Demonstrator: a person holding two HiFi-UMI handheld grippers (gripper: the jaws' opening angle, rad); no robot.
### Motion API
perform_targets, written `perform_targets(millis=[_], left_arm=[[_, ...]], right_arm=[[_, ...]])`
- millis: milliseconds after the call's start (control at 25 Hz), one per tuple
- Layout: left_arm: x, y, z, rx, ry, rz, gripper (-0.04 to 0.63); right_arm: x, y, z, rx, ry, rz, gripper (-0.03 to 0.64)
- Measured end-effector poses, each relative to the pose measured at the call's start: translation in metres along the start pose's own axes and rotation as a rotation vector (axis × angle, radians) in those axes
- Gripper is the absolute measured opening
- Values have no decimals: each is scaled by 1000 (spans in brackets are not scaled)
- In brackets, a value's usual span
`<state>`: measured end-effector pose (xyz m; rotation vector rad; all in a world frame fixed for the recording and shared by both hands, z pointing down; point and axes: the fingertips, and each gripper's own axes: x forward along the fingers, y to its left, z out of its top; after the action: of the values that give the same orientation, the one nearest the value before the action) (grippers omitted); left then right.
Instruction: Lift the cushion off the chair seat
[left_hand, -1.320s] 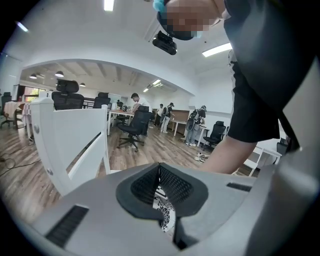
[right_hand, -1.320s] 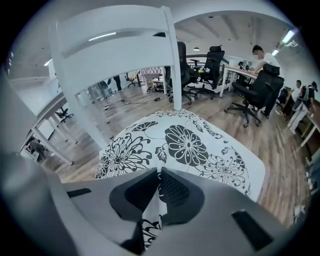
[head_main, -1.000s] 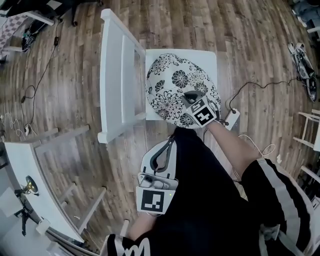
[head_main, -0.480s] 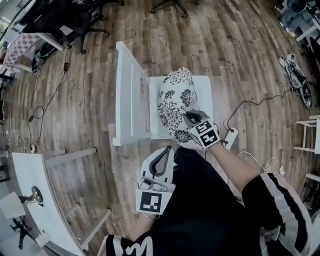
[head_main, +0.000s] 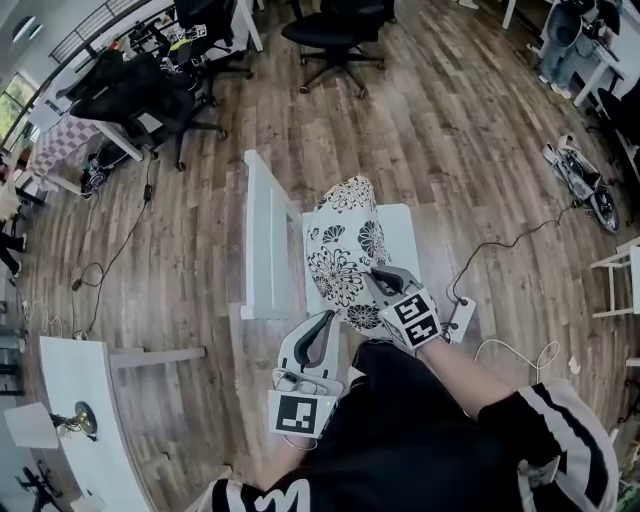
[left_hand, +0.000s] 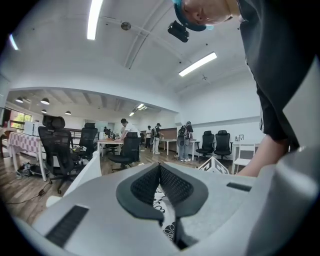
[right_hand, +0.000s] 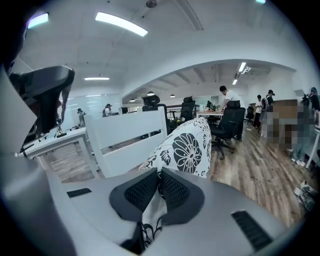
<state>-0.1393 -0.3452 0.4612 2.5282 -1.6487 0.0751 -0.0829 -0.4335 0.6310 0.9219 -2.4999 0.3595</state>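
A round white cushion (head_main: 345, 250) with black flowers hangs on edge over the white chair (head_main: 405, 240), its near rim pinched in my right gripper (head_main: 375, 275). The right gripper view shows that gripper (right_hand: 160, 172) shut, with the cushion (right_hand: 192, 145) rising beyond it and fabric running down between the pads. The chair's slatted back (right_hand: 130, 135) stands left of it. My left gripper (head_main: 328, 318) hovers close to the cushion's lower edge, by the chair's near corner. Its tips (left_hand: 160, 166) meet; the cushion (left_hand: 162, 200) shows through the gap below them, and nothing seems gripped.
A power strip (head_main: 462, 318) with a cable lies on the wooden floor right of the chair. Black office chairs (head_main: 340, 30) stand farther off. A white table (head_main: 85, 400) is at the lower left and another white chair (head_main: 620, 270) at the right edge. People stand at distant desks.
The right gripper has risen with the cushion, which went from lying flat on the seat to hanging on edge above it. The left gripper has also come up, still shut.
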Motion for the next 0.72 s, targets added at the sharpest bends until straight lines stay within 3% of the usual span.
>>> perform_targets(millis=[200,400,560,720], left_arm=[[9,7,23,46,-67,-15,5],[0,2,31,99,-9,-37,5],[9,8,46,107,-67,-45,5],[5,8,47,126,-65,-64,5]], right_arm=[[-26,-2,55,25,-148,-39,37],[-63,12,83,33,-231,-69,37],[-75,11,115,14,-320,-91,37],[-88,22,130,3,-380,-104,37]])
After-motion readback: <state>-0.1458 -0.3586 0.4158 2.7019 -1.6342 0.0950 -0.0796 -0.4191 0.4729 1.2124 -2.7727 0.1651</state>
